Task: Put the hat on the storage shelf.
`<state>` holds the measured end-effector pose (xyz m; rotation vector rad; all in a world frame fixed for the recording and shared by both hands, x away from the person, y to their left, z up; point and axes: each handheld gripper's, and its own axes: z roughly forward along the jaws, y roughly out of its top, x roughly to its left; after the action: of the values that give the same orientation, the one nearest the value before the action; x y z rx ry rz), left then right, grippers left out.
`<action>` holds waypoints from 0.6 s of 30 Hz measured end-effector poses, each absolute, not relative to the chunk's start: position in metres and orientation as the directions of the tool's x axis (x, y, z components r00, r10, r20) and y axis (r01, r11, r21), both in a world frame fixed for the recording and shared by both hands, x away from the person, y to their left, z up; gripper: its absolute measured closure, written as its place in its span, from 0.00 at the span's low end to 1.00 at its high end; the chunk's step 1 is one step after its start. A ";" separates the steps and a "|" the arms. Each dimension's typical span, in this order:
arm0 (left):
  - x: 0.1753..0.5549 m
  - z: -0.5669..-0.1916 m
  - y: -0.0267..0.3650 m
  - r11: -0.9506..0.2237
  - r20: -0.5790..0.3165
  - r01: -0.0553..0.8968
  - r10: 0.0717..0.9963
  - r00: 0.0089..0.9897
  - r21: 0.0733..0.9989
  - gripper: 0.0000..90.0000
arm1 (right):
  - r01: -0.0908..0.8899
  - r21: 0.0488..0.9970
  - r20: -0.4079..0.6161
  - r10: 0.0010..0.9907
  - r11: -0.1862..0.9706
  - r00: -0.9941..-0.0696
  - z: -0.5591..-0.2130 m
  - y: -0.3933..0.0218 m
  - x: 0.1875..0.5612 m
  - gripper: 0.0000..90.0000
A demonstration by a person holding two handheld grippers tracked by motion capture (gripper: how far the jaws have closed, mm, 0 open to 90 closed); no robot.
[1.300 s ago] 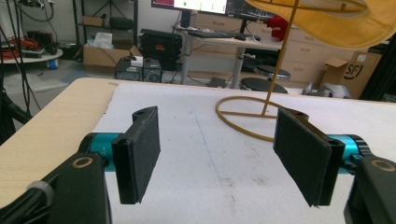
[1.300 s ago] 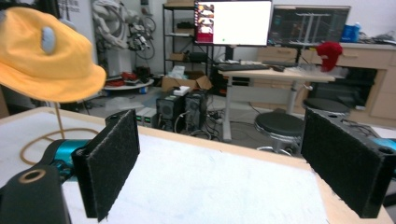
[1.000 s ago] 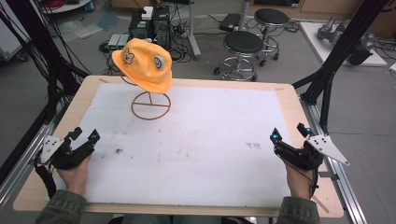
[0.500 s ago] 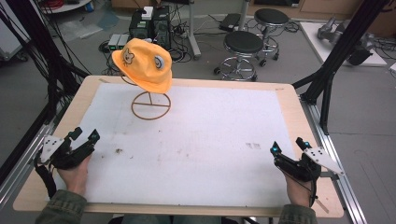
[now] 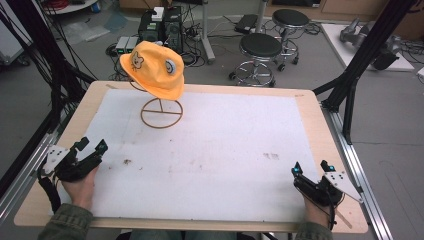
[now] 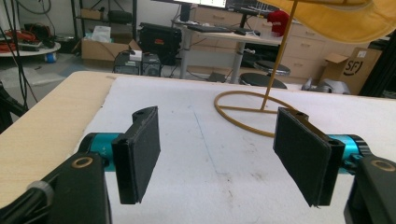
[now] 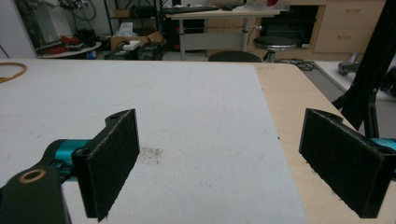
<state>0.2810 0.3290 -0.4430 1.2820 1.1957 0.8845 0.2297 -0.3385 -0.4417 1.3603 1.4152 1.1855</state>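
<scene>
so far: nothing handled
hat [image 5: 152, 67]: on its stand [image 5: 161, 113], far left of bench [image 5: 305, 100]
left hand-held gripper [image 5: 91, 148]: wide open, empty, near edge
right hand-held gripper [image 5: 310, 169]: wide open, empty
left to do: reach, grasp hat

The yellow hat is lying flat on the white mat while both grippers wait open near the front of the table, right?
Not quite. The yellow hat sits up on a wire stand, not flat on the white mat, as the high view shows. The left gripper and right gripper are open.
</scene>
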 end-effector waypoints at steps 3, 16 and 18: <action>0.280 -0.443 0.328 0.135 -0.163 0.143 0.964 0.209 0.981 0.35 | 0.230 0.971 0.087 0.994 -0.069 -0.067 -0.444 -0.340 0.224 0.12; 0.285 -0.445 0.319 0.131 -0.165 0.159 0.960 0.227 0.979 0.36 | 0.231 0.968 0.111 0.992 -0.095 -0.054 -0.445 -0.338 0.211 0.12; 0.285 -0.445 0.320 0.135 -0.169 0.159 0.960 0.224 0.978 0.36 | 0.236 0.967 0.111 0.992 -0.095 -0.054 -0.447 -0.338 0.212 0.12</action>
<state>0.2853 0.3198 -0.4453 1.2992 1.2005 0.8495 0.2116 -0.3379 -0.4471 1.4291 1.3825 1.2164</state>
